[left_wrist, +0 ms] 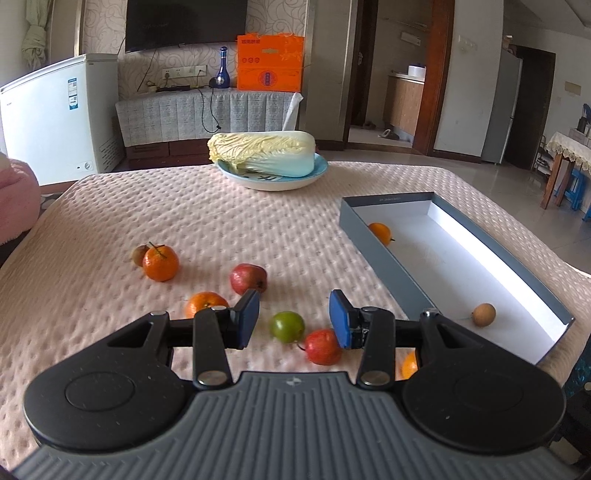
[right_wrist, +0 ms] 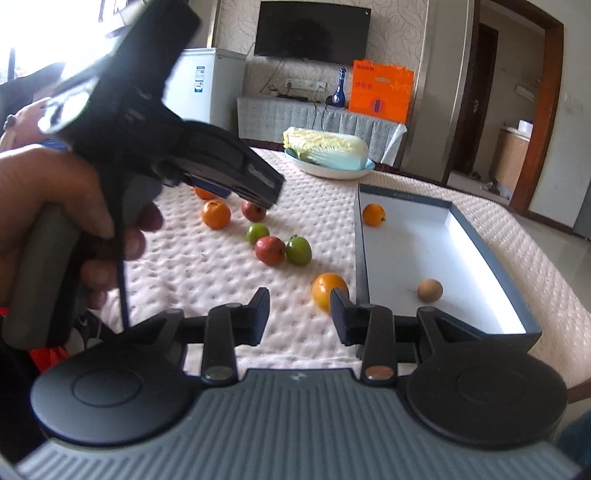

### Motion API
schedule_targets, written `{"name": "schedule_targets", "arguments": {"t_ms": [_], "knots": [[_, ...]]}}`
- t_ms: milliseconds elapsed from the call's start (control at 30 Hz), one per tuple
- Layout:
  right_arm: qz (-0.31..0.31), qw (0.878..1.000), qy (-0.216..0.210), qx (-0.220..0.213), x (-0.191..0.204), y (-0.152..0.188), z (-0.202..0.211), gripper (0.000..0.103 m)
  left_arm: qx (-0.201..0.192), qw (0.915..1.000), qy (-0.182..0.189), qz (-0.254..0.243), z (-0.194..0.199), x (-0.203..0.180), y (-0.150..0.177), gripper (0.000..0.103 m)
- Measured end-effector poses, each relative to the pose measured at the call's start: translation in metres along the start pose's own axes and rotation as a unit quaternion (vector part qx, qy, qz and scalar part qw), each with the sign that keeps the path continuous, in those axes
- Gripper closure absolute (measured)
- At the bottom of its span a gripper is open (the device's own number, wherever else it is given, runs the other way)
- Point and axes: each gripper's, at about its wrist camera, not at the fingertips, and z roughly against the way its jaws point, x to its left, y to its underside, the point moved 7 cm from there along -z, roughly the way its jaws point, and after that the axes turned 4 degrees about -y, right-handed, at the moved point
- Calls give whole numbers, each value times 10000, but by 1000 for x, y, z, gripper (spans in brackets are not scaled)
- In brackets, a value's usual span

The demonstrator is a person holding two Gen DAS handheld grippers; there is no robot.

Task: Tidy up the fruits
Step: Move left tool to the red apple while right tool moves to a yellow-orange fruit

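Two hand-held grippers (left_wrist: 293,317) (right_wrist: 300,314) empty, eight loose fruits (right_wrist: 270,250), two boxed (right_wrist: 430,290).

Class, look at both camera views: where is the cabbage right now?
The cabbage lies on a blue-rimmed plate at the table's far edge, beyond the scattered fruit and left of the grey box.

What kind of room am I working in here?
Most likely a home living room: a wall-mounted TV hangs above a cloth-covered cabinet, a white chest freezer stands beside it, and a doorway opens onto what looks like a kitchen counter.
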Motion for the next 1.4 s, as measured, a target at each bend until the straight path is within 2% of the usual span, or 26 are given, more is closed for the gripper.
{"name": "schedule_targets", "arguments": {"t_ms": [267,700,1000,1167,1333,1400], "knots": [[-233,9995,207,77,-7,4,-14,65,41,9999,-50,92,-4,11,0,55],[-16,9968,787,155,1,4,-37,65,99,9999,-7,43,-9,15,2,55],[-14,9932,1107,347,-4,3,-57,66,166,9998,-34,54,-12,23,7,55],[286,9900,1237,620,1,5,-71,64,215,9998,-36,2,-13,26,11,55],[333,9904,1115,742,0,6,-75,63,250,9997,-22,19,-14,28,13,55],[283,9915,1011,766,-2,6,-74,70,255,9997,-10,19,-14,27,13,55]]}}
